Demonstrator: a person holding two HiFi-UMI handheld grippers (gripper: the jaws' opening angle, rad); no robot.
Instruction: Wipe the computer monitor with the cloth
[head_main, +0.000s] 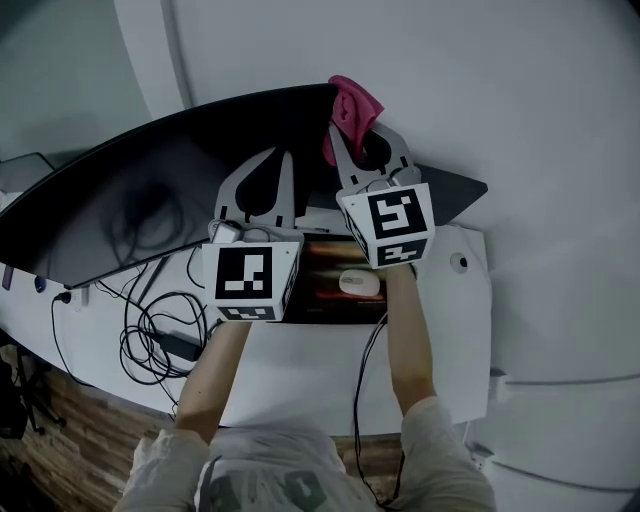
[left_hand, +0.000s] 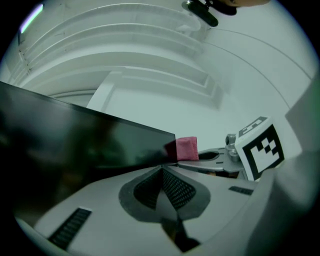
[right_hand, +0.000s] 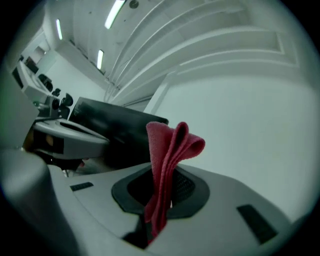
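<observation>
The monitor (head_main: 140, 205) lies with its long axis running from lower left to upper right, its dark screen facing the person. The left gripper (head_main: 275, 160) sits before the right part of the screen, its jaws pressed together on nothing. The right gripper (head_main: 352, 140) is the nearer one. Its jaws are clamped on the folded red cloth (head_main: 352, 105), which stands past the tips at the monitor's upper right corner; I cannot tell if it touches. The screen lies left of the cloth, so the wipe likely runs leftward along that axis.
</observation>
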